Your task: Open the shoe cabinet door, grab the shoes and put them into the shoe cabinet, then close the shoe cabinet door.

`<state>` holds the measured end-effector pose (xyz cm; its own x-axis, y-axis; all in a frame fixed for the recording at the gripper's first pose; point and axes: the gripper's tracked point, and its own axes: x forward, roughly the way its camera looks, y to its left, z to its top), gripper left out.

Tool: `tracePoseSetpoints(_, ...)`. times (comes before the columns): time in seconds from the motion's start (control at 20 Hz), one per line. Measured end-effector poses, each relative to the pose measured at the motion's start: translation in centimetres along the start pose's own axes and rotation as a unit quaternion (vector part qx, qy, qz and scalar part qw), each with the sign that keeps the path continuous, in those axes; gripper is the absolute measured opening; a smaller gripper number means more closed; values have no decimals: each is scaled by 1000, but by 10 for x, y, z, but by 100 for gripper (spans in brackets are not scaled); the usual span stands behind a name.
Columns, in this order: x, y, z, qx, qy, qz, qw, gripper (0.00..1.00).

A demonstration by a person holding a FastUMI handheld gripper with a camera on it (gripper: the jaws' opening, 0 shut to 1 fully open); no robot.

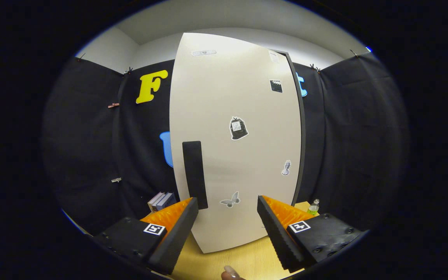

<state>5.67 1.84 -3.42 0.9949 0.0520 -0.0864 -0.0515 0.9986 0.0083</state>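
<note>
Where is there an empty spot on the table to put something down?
Bare wooden tabletop lies between the open orange-and-black gripper jaws, just before the tall white cabinet door. It is tighter at the sides: stacked books sit left of the door by the black handle, and a small green bottle sits right.

Shoe cabinet door [235,144] just ahead of the spread jaws, books [161,201] left of it, bottle [314,207] right.

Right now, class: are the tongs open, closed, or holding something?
Tongs: open, holding nothing, just ahead of the cabinet door.
</note>
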Motion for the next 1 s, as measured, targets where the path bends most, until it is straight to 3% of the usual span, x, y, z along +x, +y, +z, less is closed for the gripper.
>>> tracePoseSetpoints(1.0, -13, -4, -1, -6, 2, -3, 1000, 99)
